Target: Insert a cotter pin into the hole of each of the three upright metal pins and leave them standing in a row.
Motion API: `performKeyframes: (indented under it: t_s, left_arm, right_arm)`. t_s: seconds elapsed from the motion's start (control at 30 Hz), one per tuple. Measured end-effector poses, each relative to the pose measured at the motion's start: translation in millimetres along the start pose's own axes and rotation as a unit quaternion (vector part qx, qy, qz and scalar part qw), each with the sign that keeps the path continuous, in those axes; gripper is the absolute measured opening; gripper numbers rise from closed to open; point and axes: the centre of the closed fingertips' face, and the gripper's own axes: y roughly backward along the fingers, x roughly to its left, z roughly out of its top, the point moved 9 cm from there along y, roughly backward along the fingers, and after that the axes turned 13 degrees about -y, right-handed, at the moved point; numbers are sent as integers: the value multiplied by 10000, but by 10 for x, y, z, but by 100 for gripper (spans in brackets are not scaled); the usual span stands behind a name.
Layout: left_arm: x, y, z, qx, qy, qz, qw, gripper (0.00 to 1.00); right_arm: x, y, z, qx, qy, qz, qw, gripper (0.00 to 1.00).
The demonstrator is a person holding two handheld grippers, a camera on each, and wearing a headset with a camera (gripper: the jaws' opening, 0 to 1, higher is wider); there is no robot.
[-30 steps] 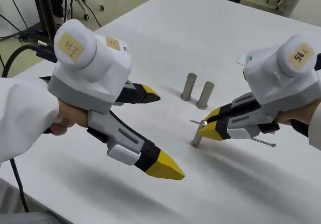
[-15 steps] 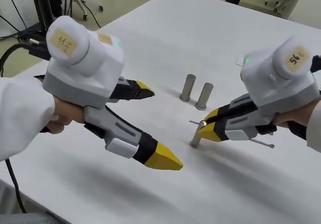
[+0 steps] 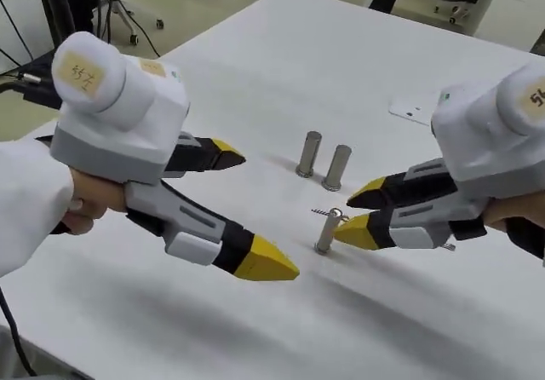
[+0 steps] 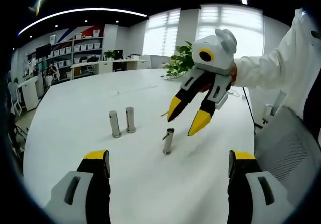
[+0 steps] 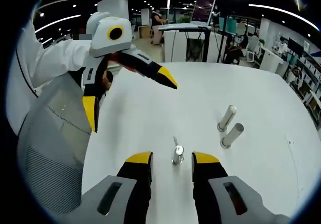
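Right gripper: opened since a second ago, when shut on the cotter pin at the top of the nearest metal pin; jaws now apart and grasping nothing, lower yellow tip just beside that pin's shaft, contact not clear.
Right gripper view: same jaws rising on either side of the nearest metal pin, tips slightly short of it.
Cotter pin: let go, seated crosswise through the hole near the top of the nearest metal pin, free end sticking out to the left in the head view.
Nearest metal pin: upright on the table, in the same spot as before, set forward of the other two.
Other two metal pins: upright, side by side and close together, farther back on the table.
Left gripper: jaws spread wide, holding nothing, hovering above the table to the left of all three pins and well apart from them, posed much as a second ago.
Left gripper view: nearest metal pin ahead between the own yellow tips, right gripper above and to the right of it.
Table: white, flat.
Thin metal end: poking out from under the right gripper on the table, too little showing to identify.
Small white flat piece: lying on the table beyond the right gripper.
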Motion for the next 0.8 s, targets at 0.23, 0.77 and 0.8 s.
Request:
performKeyframes:
  t_s: [0.23,0.77,0.8]
  left_arm:
    - [52,105,49,-150,78,141,9998,98]
    - [7,250,15,-257,259,177,9992,96]
    - [-2,249,14,-264,289,159,9991,96]
  right_arm:
    - [76,265,-140,-311,-516,-273,9978,41]
    - [283,641,-568,-1086,-1523,-1207,9749,78]
    - [296,660,-614,-1104,-1627,-1229,9727,79]
